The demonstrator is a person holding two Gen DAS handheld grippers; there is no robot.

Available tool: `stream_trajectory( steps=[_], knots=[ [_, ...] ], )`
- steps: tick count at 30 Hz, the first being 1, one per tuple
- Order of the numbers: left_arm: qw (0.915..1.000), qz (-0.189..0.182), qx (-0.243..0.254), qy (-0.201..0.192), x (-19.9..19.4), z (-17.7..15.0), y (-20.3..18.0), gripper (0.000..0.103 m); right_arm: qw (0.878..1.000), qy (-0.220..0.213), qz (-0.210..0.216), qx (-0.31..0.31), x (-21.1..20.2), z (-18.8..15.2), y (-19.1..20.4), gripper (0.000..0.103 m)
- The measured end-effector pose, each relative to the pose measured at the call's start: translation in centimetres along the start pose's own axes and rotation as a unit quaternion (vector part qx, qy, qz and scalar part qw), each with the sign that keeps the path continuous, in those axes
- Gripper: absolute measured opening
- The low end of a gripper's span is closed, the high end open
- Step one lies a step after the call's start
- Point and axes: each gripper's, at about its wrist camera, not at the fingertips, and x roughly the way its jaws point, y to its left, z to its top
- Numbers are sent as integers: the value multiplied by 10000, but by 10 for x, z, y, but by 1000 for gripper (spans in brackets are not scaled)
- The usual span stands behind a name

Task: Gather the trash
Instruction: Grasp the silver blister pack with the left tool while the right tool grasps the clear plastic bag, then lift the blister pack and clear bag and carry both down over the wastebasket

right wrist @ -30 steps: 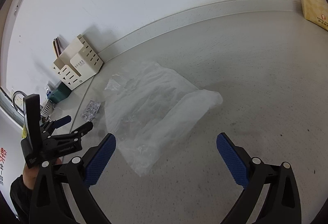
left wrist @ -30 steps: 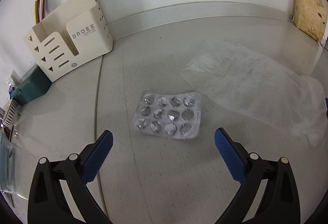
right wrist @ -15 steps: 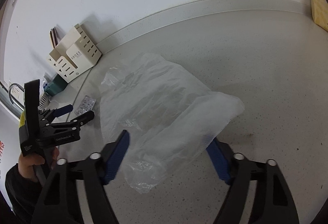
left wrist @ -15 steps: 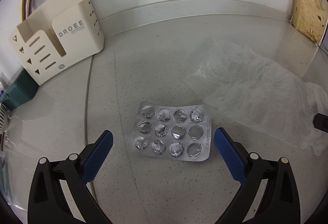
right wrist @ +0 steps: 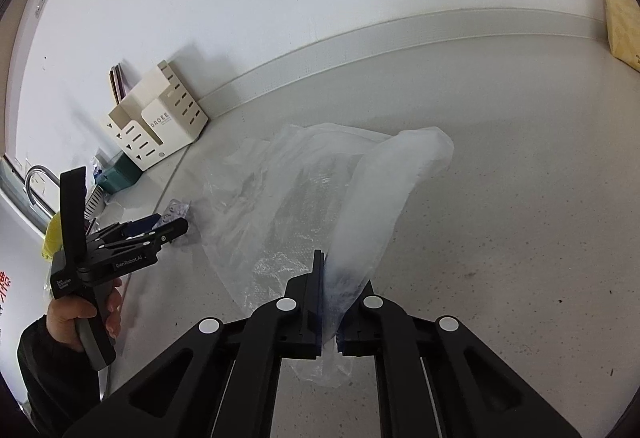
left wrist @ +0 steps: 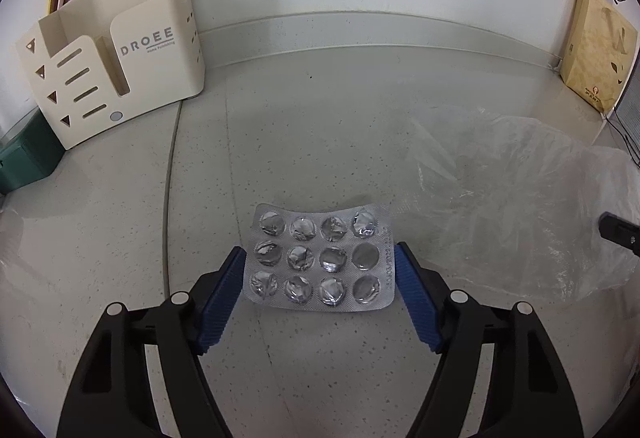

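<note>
Both grippers have narrowed since the earlier frames: the left gripper (left wrist: 318, 270), then spread wide and short of the blister pack (left wrist: 320, 258), now brackets it, and the right gripper (right wrist: 329, 302), then gaping over the bag (right wrist: 320, 197), has clamped on the bag's near edge.

Left jaws are closing, the pack between them; the blue pads (left wrist: 412, 294) sit at or just beside its two short edges, and I cannot tell whether they press yet. Its long axis runs across the gap from pad to pad, so the squeeze falls on the short edges. This thin, slightly bowed foil sheet with three rows of crushed silver pockets will likely buckle under an edge-on grip, and it lies flat on the speckled counter (left wrist: 320, 141).

Right jaws are pressed together on a fold of filmy clear plastic, crinkled and limp. The bag trails away over the counter, right of the pack, so the left hand (right wrist: 86, 314) is the nearer to the pack.

A cream file holder (left wrist: 116, 57) stands against the wall.
</note>
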Motion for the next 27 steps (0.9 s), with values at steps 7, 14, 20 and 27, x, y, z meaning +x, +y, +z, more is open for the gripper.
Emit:
stream_trajectory(
  steps=[7, 14, 20, 27],
  knots=[
    [9994, 15, 25, -353, -27, -5, -10, 73, 9995, -249, 167, 4, -31, -4, -2, 9],
    [9967, -7, 121, -799, -76, -29, -30, 73, 9977, -568, 305, -212, -80, -19, 8, 8],
    [9937, -108, 121, -1105, -131, -60, -48, 73, 9953, -791, 404, -385, -125, -37, 21, 9],
    [9900, -199, 166, -1388, -195, -106, -69, 74, 9911, -1026, 542, -646, -187, -73, 32, 9]
  ],
)
